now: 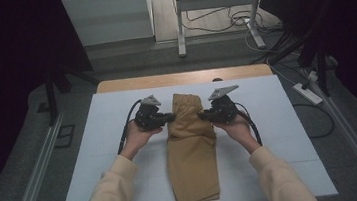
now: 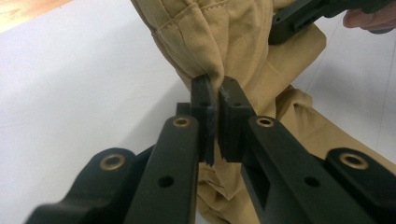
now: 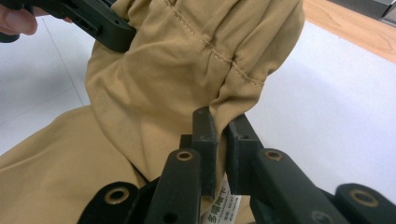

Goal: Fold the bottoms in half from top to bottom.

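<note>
Fingers of both grippers pinch the tan shorts at opposite side edges, past the middle of the white board; only a thin fold is caught, so lifting might slip it free

Bare mat flanking garment

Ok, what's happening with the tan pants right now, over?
Left gripper and right gripper both shut on tan cotton trousers. Trousers folded lengthwise on white table. Nothing in the way.
</note>
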Tool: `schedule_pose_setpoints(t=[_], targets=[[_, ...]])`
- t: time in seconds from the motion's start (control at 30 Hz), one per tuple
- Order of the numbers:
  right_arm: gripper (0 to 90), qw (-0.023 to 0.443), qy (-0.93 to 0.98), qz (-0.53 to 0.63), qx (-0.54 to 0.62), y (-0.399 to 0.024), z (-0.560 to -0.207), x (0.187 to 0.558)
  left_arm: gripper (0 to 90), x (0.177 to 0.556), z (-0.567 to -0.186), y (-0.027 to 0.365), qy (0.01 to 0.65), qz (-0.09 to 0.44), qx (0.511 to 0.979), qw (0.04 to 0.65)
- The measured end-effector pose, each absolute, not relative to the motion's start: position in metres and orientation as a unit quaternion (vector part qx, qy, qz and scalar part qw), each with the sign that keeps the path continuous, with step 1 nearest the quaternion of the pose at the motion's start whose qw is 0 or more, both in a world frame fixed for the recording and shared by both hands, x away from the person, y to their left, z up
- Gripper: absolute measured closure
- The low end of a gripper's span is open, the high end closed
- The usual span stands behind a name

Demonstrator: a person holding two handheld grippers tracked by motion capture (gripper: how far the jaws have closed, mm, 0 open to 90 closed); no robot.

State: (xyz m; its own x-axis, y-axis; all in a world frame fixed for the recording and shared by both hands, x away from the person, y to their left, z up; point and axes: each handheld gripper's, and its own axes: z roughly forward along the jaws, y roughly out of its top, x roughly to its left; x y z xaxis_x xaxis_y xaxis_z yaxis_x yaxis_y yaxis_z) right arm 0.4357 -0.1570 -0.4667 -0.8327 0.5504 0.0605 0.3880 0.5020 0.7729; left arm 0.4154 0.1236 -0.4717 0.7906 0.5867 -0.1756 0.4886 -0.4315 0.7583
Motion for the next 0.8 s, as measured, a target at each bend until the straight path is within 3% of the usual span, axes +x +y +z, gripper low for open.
schedule_pose_setpoints(t=[0.8], targets=[[83.6, 0.096, 0.864, 0.422, 0.258, -0.161, -0.464, 0.404, 85.7, 0.385, -0.477, 0.125, 0.306, 0.048, 0.841, 0.444]])
